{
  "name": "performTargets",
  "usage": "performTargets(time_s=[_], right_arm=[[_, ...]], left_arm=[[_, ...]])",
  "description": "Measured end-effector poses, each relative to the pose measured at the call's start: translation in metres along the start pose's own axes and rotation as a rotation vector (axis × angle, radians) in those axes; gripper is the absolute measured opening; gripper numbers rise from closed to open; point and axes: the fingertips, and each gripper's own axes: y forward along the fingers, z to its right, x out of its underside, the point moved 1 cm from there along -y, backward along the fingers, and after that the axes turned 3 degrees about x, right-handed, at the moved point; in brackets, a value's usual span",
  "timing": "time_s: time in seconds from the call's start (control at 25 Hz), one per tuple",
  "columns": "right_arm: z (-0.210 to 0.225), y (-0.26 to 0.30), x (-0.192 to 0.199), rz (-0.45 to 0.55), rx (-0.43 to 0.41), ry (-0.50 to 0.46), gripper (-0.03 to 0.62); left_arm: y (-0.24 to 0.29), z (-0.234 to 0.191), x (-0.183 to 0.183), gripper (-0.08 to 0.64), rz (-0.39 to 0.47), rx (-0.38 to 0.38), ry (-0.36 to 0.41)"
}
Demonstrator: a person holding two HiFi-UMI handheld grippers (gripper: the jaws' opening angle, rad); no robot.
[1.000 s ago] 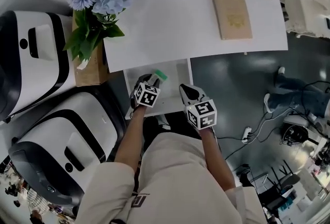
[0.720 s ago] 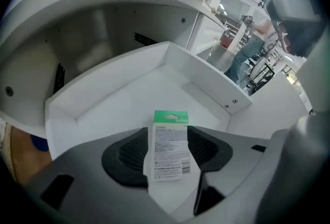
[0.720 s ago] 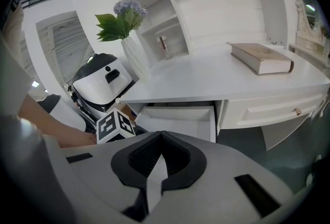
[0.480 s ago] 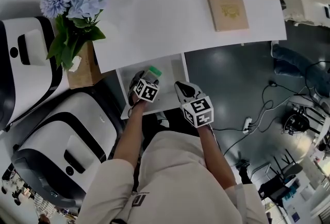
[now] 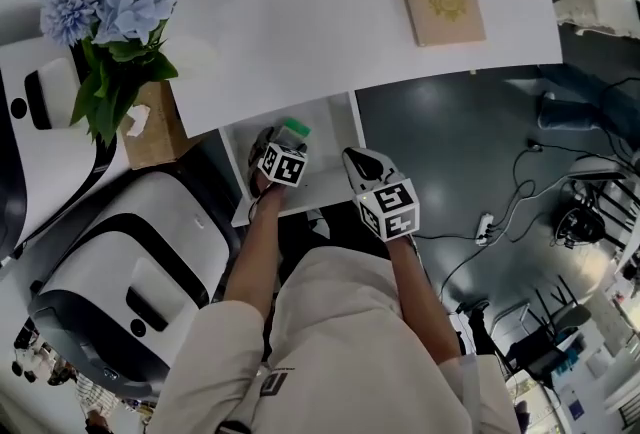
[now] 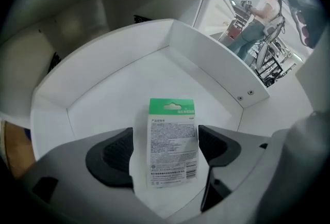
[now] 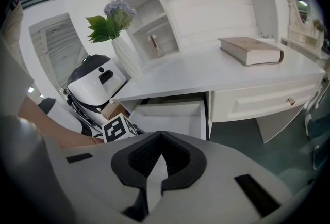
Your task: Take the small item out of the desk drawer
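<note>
Packet (image 5: 294,130), in the head view, lies in the open drawer (image 5: 332,150) under the left gripper (image 5: 274,138). Left gripper view: jaws have just been opening and stand wide astride the packet (image 6: 172,143), not touching it, so a grasp likely comes next. Right gripper (image 7: 161,138) view: jaws together, empty

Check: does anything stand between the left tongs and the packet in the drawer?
Nothing visible does. The left tongs, whose jaws have just been opening, straddle the packet, which lies flat on the floor of the drawer, pads clear of it.
</note>
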Motion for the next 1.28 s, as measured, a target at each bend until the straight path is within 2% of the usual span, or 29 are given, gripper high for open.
performTargets(time_s=[0.16,0.4,0.56,0.6,0.8,1.0,1.12,1.28], right_arm=[[0.004,0.002,-0.002,0.002,0.002,0.005,0.025],[0.008,0.003,-0.005,0.002,0.005,0.005,0.025],[0.008,0.006,-0.006,0.0,0.001,0.002,0.025],[0.007,0.006,-0.006,0.0,0.0,0.001,0.025],[0.005,0.007,-0.006,0.005,-0.001,-0.001,0.025],[0.005,0.002,-0.004,0.014,0.009,0.008,0.025],[0.004,-0.001,-0.004,0.024,0.016,0.018,0.025],[0.002,-0.004,-0.007,0.043,0.023,0.028,0.025]], left_arm=[[0.005,0.0,0.011,0.388,-0.031,0.019,-0.043],[0.016,0.001,0.021,0.388,-0.077,0.009,-0.025],[0.015,-0.003,0.017,0.384,-0.058,-0.015,-0.045],[0.012,-0.004,0.014,0.355,-0.045,-0.02,-0.047],[0.007,-0.008,0.006,0.338,-0.025,-0.041,0.018],[0.005,-0.007,0.004,0.334,-0.019,-0.015,0.028],[-0.001,0.0,0.0,0.334,-0.008,0.036,0.037],[-0.012,0.008,-0.008,0.333,0.009,0.069,0.094]])
